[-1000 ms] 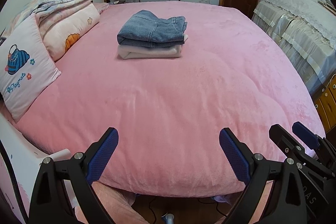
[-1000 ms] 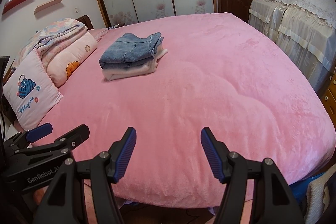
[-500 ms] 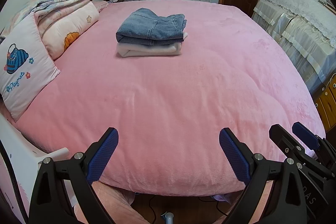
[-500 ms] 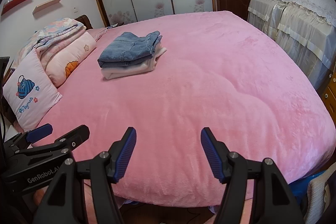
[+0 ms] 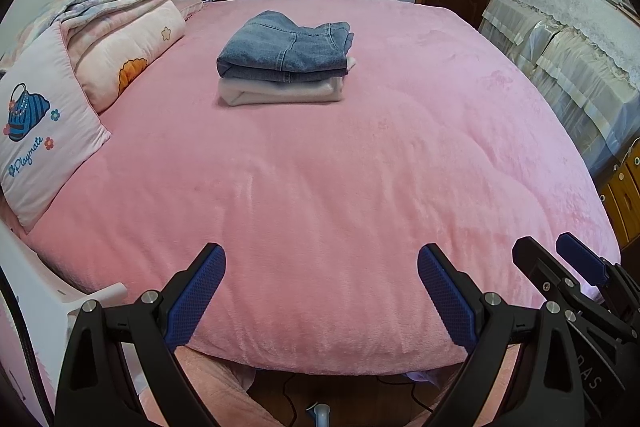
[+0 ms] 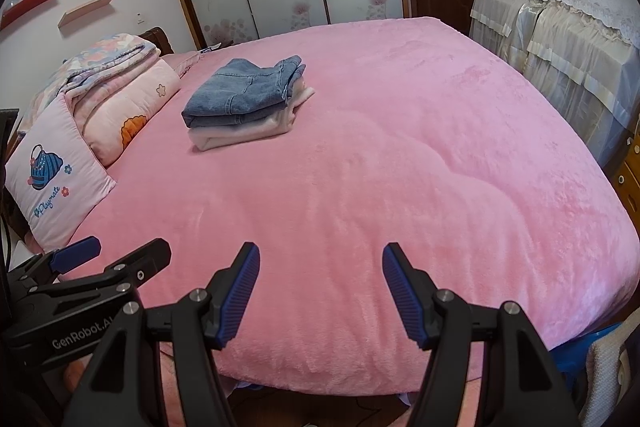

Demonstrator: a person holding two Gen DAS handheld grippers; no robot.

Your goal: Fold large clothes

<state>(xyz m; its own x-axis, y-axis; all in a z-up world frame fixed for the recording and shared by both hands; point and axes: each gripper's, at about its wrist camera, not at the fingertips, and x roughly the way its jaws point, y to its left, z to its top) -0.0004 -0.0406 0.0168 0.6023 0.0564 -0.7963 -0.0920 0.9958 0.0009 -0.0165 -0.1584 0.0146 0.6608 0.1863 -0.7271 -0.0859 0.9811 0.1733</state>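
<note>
Nothing had moved since a second ago: my left tongs (image 5: 320, 291) and right tongs (image 6: 318, 291) hung released and empty at the bed's (image 5: 360, 187) near edge, well apart from the folded jeans (image 5: 286, 47) stacked on the cream garment (image 5: 280, 93), and a careless reach risked toppling that stack.

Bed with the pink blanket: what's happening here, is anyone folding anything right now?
Nothing is being handled at this moment. A person holds the left gripper and the right gripper over the near edge of the bed, both open and empty. Further back lie folded jeans stacked on a folded cream garment. A pillow and folded quilts sit along the left side. No unfolded clothing is in view.
</note>
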